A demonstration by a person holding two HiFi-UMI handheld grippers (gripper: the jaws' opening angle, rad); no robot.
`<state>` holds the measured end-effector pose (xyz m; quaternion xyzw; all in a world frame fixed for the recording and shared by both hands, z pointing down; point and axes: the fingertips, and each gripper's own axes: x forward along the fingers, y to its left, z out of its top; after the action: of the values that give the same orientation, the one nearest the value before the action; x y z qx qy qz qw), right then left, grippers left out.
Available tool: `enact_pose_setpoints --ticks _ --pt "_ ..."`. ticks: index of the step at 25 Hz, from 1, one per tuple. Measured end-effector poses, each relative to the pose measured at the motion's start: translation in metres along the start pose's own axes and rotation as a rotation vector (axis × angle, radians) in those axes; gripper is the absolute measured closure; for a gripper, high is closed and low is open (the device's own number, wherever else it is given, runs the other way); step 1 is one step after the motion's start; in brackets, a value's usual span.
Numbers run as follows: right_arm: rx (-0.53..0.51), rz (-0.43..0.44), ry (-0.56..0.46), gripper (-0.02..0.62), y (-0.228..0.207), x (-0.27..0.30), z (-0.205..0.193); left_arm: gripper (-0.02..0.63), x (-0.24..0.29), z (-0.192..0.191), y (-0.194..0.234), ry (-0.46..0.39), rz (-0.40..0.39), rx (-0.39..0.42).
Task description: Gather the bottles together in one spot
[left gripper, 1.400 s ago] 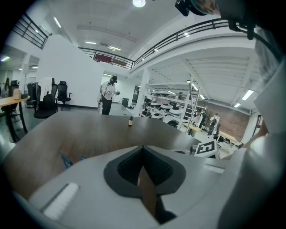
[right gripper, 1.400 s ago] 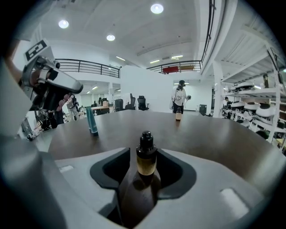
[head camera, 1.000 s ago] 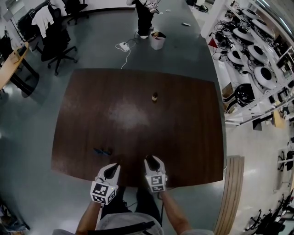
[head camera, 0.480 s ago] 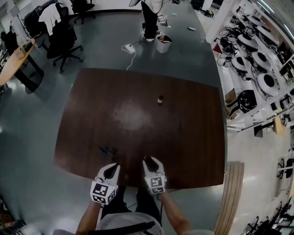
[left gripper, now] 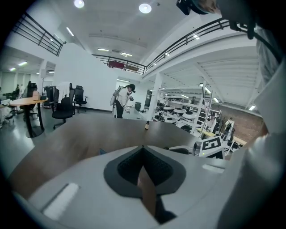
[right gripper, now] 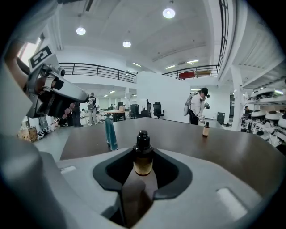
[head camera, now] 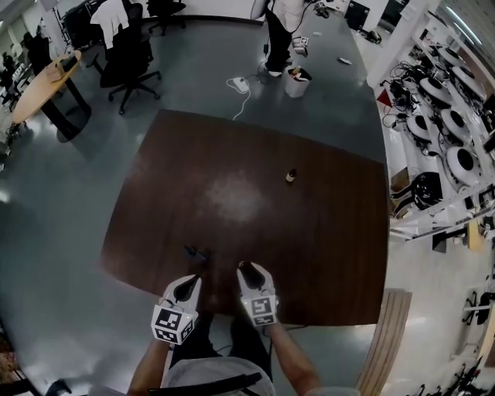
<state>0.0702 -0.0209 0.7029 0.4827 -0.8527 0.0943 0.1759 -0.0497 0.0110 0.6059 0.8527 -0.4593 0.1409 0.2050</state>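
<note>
My right gripper [head camera: 245,270] hangs over the near edge of the dark wooden table [head camera: 325,255], shut on a small amber bottle with a black cap [right gripper: 143,156]. A slim blue bottle [head camera: 197,252] stands just ahead, between the two grippers; in the right gripper view this blue bottle [right gripper: 110,133] is left of the held one. A second amber bottle [head camera: 291,176] stands alone toward the far side, also visible as a tiny bottle [left gripper: 146,125] in the left gripper view. My left gripper [head camera: 188,285] is at the table's near edge, its tips together with nothing between them.
A person [head camera: 282,23] stands beyond the far edge beside a white bin [head camera: 296,81]. Office chairs [head camera: 131,58] and a round table [head camera: 46,81] are at the far left. Racks of equipment [head camera: 448,131] line the right, and a wooden plank [head camera: 390,340] lies by the near right corner.
Both grippers have shifted left along the near edge; the blue bottle, formerly left of the left gripper, now stands between them. The right gripper still holds its amber bottle.
</note>
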Motion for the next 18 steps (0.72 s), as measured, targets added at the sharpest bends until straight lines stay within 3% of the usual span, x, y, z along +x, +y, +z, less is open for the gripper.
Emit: enact_pose_setpoints --ticks 18 --pt "-0.052 0.154 -0.007 0.463 0.050 0.045 0.013 0.604 -0.023 -0.005 0.045 -0.034 0.112 -0.053"
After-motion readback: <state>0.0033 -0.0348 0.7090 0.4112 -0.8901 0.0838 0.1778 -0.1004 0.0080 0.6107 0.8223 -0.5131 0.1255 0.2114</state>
